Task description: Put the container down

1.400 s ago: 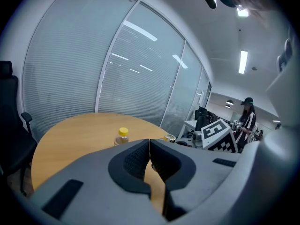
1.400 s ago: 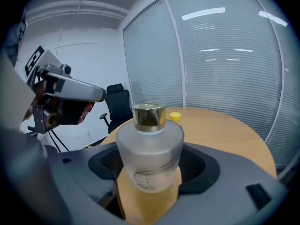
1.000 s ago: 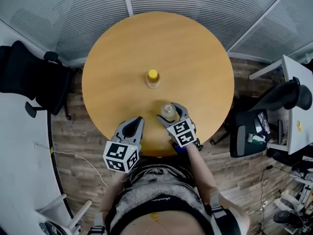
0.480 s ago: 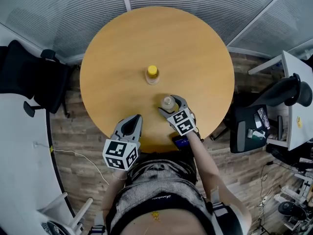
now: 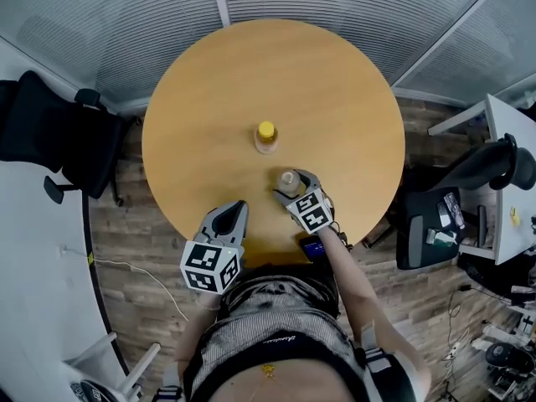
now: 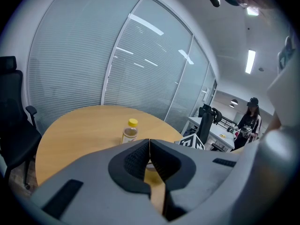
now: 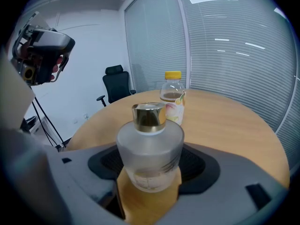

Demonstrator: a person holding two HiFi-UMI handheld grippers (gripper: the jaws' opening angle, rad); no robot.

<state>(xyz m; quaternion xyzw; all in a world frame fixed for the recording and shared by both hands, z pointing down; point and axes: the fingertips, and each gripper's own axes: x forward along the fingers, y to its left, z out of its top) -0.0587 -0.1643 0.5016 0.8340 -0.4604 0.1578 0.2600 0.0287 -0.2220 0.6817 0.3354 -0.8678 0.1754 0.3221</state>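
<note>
Two grippers, head view. Lower left: left gripper (image 5: 235, 208) clenched, empty. Lower centre: right gripper (image 5: 291, 188) grasping the frosted container (image 5: 289, 178), upright at the surface (image 5: 335, 99). Placing step probably near its end; next, release, then back away without tipping it.

A round wooden table (image 5: 318, 99) fills a glass-walled meeting room, its partitions lined with closed grey blinds (image 5: 126, 15). A black office chair (image 5: 50, 136) stands on the wood-plank floor (image 5: 134, 249) at left (a white desk (image 5: 512, 191) shows at the right edge). Strip lights (image 6: 250, 61) glow on the white ceiling.
</note>
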